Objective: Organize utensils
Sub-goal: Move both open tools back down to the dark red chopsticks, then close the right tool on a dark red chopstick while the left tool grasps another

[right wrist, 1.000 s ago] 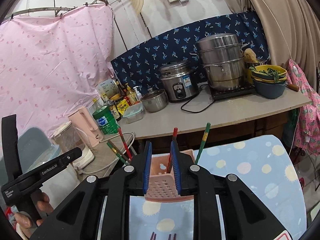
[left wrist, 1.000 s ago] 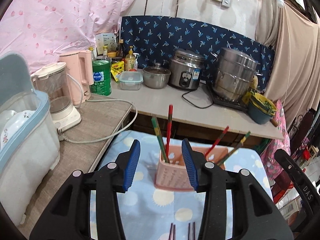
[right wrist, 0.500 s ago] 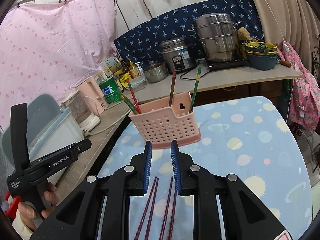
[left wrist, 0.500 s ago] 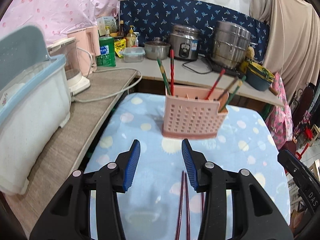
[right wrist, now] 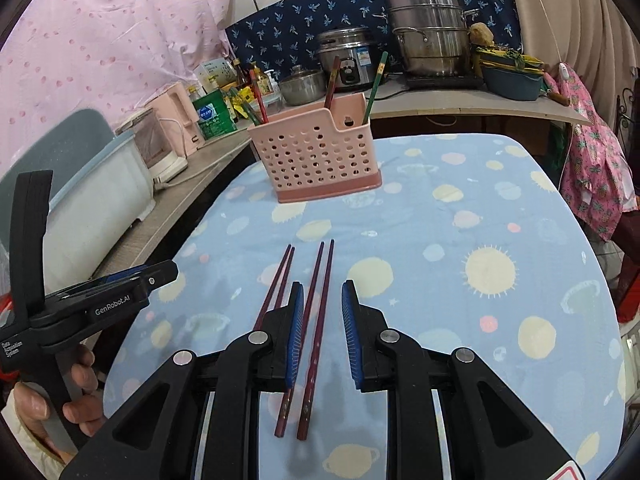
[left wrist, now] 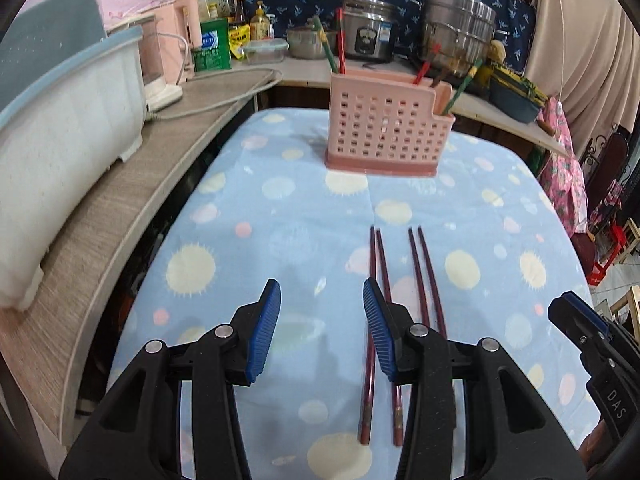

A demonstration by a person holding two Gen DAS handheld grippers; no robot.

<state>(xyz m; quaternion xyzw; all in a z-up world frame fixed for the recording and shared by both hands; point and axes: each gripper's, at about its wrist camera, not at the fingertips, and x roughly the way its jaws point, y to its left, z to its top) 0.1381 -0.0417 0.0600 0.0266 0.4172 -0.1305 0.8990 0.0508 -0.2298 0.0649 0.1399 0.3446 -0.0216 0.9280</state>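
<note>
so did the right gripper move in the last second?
Yes. The right gripper has pulled back from the pink utensil holder, which it straddled a second ago, and now sits open over the dark red chopsticks.

Pink perforated plastic utensil caddy (left wrist: 386, 136) upright on the far part of the table with blue dotted cloth (left wrist: 304, 216), holding several chopsticks leaning in its compartments. Four dark red chopsticks (left wrist: 400, 280) flat on the cloth nearer the cameras, in two pairs side by side, tips toward the caddy. Left gripper (left wrist: 322, 326) above the cloth just left of the left pair, jaws spread. Right gripper (right wrist: 322, 332) straddling the right pair (right wrist: 316, 320), jaws apart. Wooden counter (left wrist: 120, 208) along the table's left edge, white plastic dish bin (left wrist: 64, 120) on it. Steel rice cooker (left wrist: 368, 40) and stacked steel steamer pot (left wrist: 456, 36) on the shelf behind the caddy.
</note>
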